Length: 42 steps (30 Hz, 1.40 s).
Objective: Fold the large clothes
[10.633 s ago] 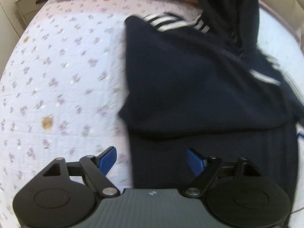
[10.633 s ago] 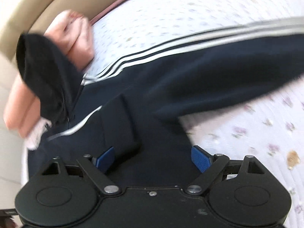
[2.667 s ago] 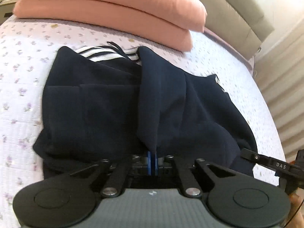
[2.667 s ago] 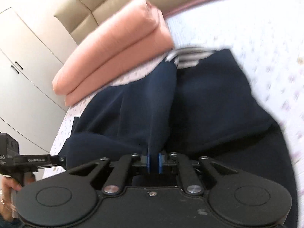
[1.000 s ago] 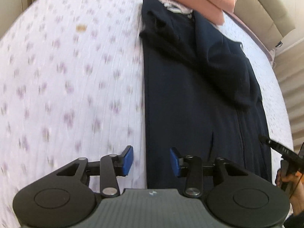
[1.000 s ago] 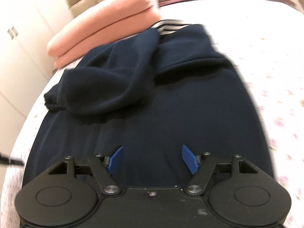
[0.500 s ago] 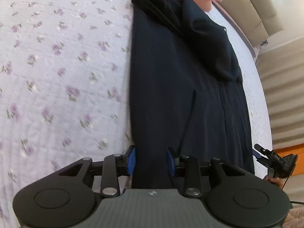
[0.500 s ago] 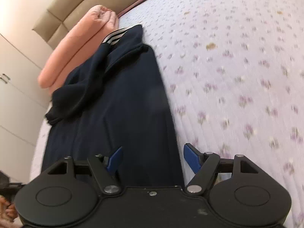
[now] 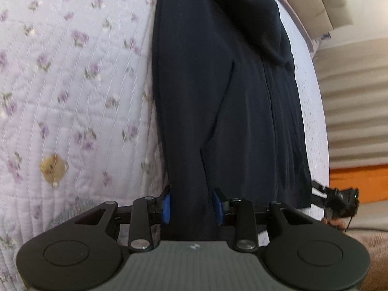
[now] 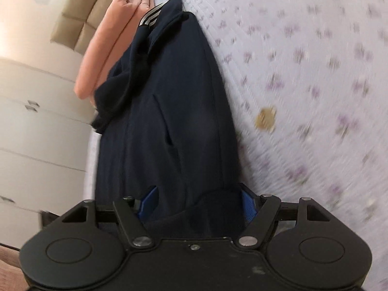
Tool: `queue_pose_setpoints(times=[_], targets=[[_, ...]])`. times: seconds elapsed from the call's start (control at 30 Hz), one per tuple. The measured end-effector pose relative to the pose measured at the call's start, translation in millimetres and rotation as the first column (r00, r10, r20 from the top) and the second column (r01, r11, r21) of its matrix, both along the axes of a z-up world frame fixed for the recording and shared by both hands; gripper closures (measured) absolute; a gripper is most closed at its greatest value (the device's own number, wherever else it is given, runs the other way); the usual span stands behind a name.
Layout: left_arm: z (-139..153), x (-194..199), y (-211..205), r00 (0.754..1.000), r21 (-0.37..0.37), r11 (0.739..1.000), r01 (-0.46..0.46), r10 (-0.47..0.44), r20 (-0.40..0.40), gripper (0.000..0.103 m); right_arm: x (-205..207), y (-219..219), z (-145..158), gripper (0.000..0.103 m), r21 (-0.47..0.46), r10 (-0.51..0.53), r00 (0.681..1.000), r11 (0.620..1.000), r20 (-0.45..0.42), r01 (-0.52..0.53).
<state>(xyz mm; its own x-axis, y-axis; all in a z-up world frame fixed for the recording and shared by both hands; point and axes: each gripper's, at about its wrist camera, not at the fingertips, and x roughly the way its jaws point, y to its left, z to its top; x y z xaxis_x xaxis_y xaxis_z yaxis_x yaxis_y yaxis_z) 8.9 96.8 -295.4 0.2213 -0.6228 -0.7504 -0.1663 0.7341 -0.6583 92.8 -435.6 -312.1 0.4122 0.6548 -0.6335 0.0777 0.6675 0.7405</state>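
Observation:
A navy jacket (image 9: 218, 97) lies lengthwise on the bed, its folded sleeves bunched at the far end. In the left wrist view my left gripper (image 9: 192, 205) straddles the hem's left corner. Its blue pads (image 9: 166, 205) stand a little apart with the cloth running between them, and no squeeze shows. In the right wrist view the jacket (image 10: 181, 121) shows a white-striped cuff (image 10: 150, 18) near the pillows. My right gripper (image 10: 198, 202) is wide open over the hem's right corner, where a fold of cloth bulges between the pads (image 10: 247, 205).
The floral quilted bedspread (image 9: 72, 97) (image 10: 303, 72) has brown spots (image 9: 52, 167). Two salmon pillows (image 10: 106, 41) lie against a beige headboard (image 10: 72, 19). A white wardrobe (image 10: 36, 133) stands past the bed's edge. A hand (image 9: 332, 223) holds the other black gripper at the lower right.
Both grippers have come back along the jacket and lower, down to its near hem. The hem corners now sit between the pads. The right view has rolled, tilting the bed.

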Motion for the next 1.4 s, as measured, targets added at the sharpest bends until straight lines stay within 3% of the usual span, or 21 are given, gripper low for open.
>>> queue_pose_setpoints(times=[0.1, 0.2, 0.23, 0.27, 0.3, 0.33, 0.47, 0.57, 0.77, 0.83, 1.07, 1.23, 1.4], targets=[[-4, -4, -5, 1.0, -0.009, 1.0, 0.017, -0.017, -0.014, 0.067, -2, 5, -1, 0.019, -0.007, 0.024, 1.0, 1.0, -0.011, -0.025], [-5, -4, -12, 1.0, -0.019, 0.999, 0.028, -0.028, -0.014, 0.063, -2, 4, 0, 0.027, 0.004, 0.02, 0.999, 1.0, -0.032, -0.02], [-5, -4, -13, 0.999, -0.028, 0.999, 0.038, -0.039, -0.016, 0.063, -3, 4, 0, 0.035, -0.002, 0.021, 0.999, 1.0, -0.035, -0.021], [-6, -4, -15, 0.998, -0.041, 0.998, 0.048, -0.049, -0.026, 0.063, -4, 4, 2, 0.045, -0.02, 0.015, 0.999, 1.0, -0.037, -0.016], [-9, -6, -15, 0.997, -0.055, 0.997, 0.056, -0.058, -0.043, 0.08, -8, 3, 4, 0.089, -0.052, -0.007, 0.999, 0.999, -0.032, 0.006], [-11, -7, -21, 0.996, -0.047, 0.997, 0.061, -0.063, -0.056, 0.092, -14, 2, 8, 0.095, -0.077, -0.037, 0.999, 0.996, -0.016, 0.035], [9, -8, -30, 0.998, 0.087, 0.995, 0.046, -0.05, 0.042, 0.092, -32, 15, 32, 0.096, -0.133, -0.101, 0.989, 0.984, 0.112, 0.115], [30, -6, -24, 0.994, 0.072, 0.997, 0.008, -0.015, 0.108, 0.092, -38, 18, 49, 0.096, -0.097, -0.14, 0.971, 0.982, 0.192, 0.161], [71, 5, -8, 0.975, -0.012, 0.997, -0.071, 0.072, 0.211, 0.092, -24, 11, 82, 0.096, 0.035, -0.179, 0.952, 0.984, 0.25, 0.176], [90, 15, -10, 0.961, 0.002, 0.997, -0.076, 0.073, 0.265, 0.092, -10, 14, 102, 0.096, 0.069, -0.185, 0.938, 0.983, 0.293, 0.172], [151, 52, -11, 0.91, 0.084, 0.988, -0.131, 0.086, 0.405, 0.092, 62, 39, 174, 0.096, 0.059, -0.131, 0.877, 0.991, 0.463, 0.117], [175, 113, -2, 0.882, 0.069, 0.977, -0.2, 0.149, 0.447, 0.092, 139, 57, 204, 0.096, 0.04, -0.119, 0.851, 0.993, 0.511, 0.115], [181, 178, 25, 0.849, 0.015, 0.958, -0.287, 0.247, 0.468, 0.092, 214, 71, 211, 0.096, 0.024, -0.136, 0.85, 0.989, 0.509, 0.144]])
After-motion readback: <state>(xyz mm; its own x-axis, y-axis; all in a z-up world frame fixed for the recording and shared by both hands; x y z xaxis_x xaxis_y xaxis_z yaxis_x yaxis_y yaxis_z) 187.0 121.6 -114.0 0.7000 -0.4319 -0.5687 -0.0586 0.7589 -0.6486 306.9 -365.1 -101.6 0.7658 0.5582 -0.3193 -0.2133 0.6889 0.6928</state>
